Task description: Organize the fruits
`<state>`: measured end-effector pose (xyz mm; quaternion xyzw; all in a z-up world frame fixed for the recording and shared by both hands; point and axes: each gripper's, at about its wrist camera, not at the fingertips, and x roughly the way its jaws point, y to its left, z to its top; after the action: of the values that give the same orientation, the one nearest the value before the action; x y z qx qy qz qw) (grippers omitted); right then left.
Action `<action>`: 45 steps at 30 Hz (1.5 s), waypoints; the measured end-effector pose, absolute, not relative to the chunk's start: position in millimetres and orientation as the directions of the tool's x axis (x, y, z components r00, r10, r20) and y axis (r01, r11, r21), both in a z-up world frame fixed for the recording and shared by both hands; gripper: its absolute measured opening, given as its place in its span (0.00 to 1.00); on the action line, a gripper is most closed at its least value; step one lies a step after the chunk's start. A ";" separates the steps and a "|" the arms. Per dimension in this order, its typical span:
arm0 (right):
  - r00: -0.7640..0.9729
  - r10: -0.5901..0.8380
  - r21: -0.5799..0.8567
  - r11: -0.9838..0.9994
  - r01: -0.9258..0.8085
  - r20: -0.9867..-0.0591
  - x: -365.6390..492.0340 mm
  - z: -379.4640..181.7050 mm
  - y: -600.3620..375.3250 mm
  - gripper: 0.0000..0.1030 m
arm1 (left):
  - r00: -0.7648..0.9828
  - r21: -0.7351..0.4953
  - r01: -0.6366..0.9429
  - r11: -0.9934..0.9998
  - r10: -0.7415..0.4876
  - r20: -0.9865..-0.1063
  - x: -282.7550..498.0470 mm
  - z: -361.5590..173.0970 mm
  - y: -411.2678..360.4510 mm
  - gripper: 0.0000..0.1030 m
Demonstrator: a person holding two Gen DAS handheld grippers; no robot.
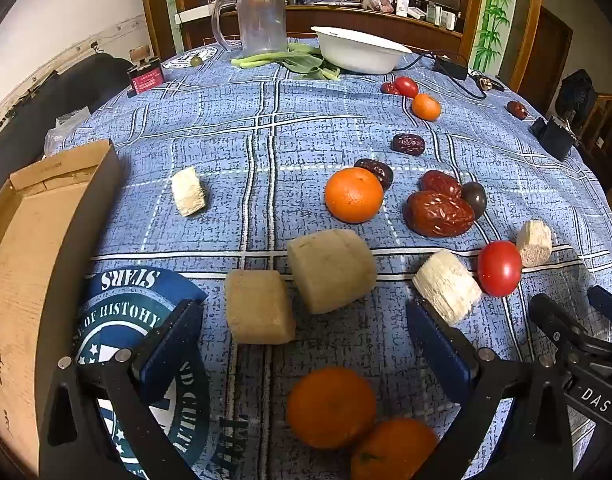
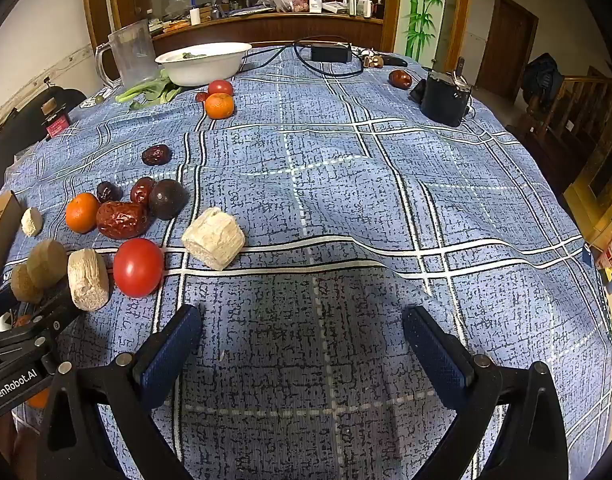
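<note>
Across the blue plaid tablecloth (image 2: 346, 200) covering the tabletop, the fruit lies scattered and unsorted: round orange mandarins (image 1: 353, 195), wrinkled dark-red jujubes (image 1: 438, 213), glossy red tomatoes (image 1: 499, 268), and pale, fibrous cut chunks (image 1: 446, 286) alongside two tan ones (image 1: 331, 270). An open brown cardboard box (image 1: 30, 264) sits at the left edge, and a white plastic basin (image 2: 204, 62) stands at the far side, each a likely destination.

The left gripper (image 1: 306, 344) hovers with its jaws spread fully wide and nothing between them, tilted down toward a tan chunk and two mandarins nearest the camera. The right gripper (image 2: 302, 352) is equally wide and empty, over bare cloth, well apart from the fruit.

The risks I judge likeliest: round mandarins and tomatoes rolling off when nudged by a closing pad, a tomato or jujube being squashed by too firm a squeeze, and the two grippers colliding, since they stand just beside each other. The cloth is rumpled, with ridges that could snag or tip a piece.

Beyond, a clear plastic jug (image 1: 258, 20), leafy greens (image 1: 302, 62), a black power adapter with cables (image 2: 330, 54), a cluttered wooden counter and bamboo-patterned wall panels fill the dim room.
</note>
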<state>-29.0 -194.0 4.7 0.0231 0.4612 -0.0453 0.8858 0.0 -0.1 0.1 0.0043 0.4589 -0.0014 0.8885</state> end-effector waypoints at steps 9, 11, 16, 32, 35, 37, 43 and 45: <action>0.571 -0.055 0.004 0.995 0.102 -0.819 -29.1 4.8 -194.2 0.99 | 0.578 0.005 0.007 1.000 0.000 -0.816 0.0 0.0 0.0 1.00; 0.571 -0.055 0.004 0.995 0.102 -0.819 -29.2 4.8 -194.2 0.99 | 0.578 0.005 0.007 1.000 0.000 -0.816 0.0 0.0 0.0 1.00; 0.571 -0.055 0.004 0.995 0.102 -0.819 -29.2 4.8 -194.2 0.99 | 0.578 0.004 0.007 1.000 0.000 -0.816 0.0 0.0 0.0 1.00; 0.524 -0.053 0.005 0.994 0.108 -0.850 -26.5 7.7 -191.8 0.99 | 0.524 0.001 0.071 0.997 -0.036 -0.851 1.5 2.0 0.8 1.00; 0.520 -0.048 0.007 0.995 0.104 -0.853 -29.4 8.1 -191.5 0.99 | 0.512 -0.015 0.107 0.994 -0.068 -0.856 -1.6 3.6 4.2 0.98; 0.524 -0.047 0.007 0.995 0.101 -0.850 -31.6 7.3 -192.8 0.99 | 0.517 -0.073 0.118 0.990 -0.124 -0.847 -9.0 11.1 9.6 0.86; 0.588 -0.056 0.041 0.988 0.150 -0.807 -57.1 29.6 -195.0 0.99 | 0.691 -0.066 0.093 0.993 -0.112 -0.714 -55.6 62.8 26.1 0.86; 0.638 -0.091 0.025 0.985 0.171 -0.764 -72.0 43.8 -192.5 0.99 | 0.760 -0.033 0.077 0.996 -0.080 -0.644 -75.3 82.0 28.5 0.86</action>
<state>-72.0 -192.5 43.8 0.0474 0.4190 -0.0726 0.9038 -75.3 28.5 82.0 -0.0021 0.3435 -0.0420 0.9382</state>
